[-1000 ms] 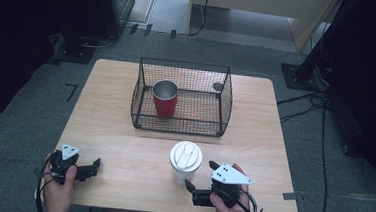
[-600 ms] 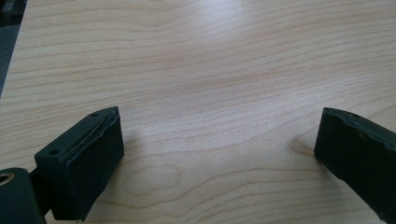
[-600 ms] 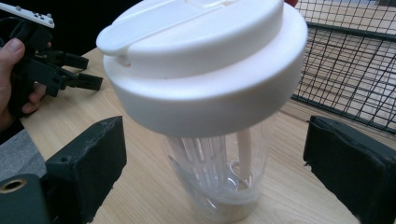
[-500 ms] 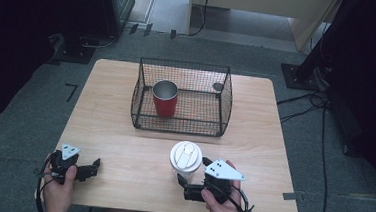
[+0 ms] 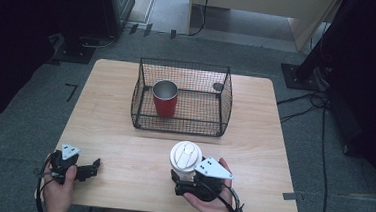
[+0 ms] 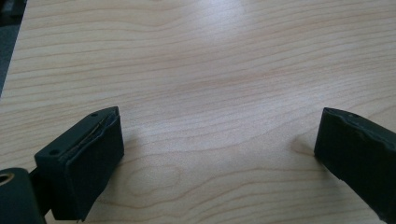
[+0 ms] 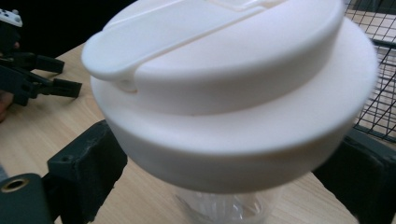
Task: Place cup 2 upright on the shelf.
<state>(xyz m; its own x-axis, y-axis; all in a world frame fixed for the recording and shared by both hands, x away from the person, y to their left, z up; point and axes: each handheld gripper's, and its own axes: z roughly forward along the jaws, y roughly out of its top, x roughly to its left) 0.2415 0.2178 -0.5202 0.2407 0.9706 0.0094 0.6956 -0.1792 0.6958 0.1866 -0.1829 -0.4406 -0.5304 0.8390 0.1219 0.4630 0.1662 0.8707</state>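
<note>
White-lidded clear cup is seen at the near middle of the wooden table, in front of the wire basket holding a red cup. Since a second earlier, the right gripper has been brought up to it — jaws just closing, cup between them, contact undeterminable. The left gripper is held released, low over bare wood.

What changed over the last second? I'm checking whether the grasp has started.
The right gripper slid left to the white-lidded clear plastic cup; its jaws have just been closing, the cup between them, contact unclear. The left gripper, red metal cup and black wire basket stayed put.
</note>
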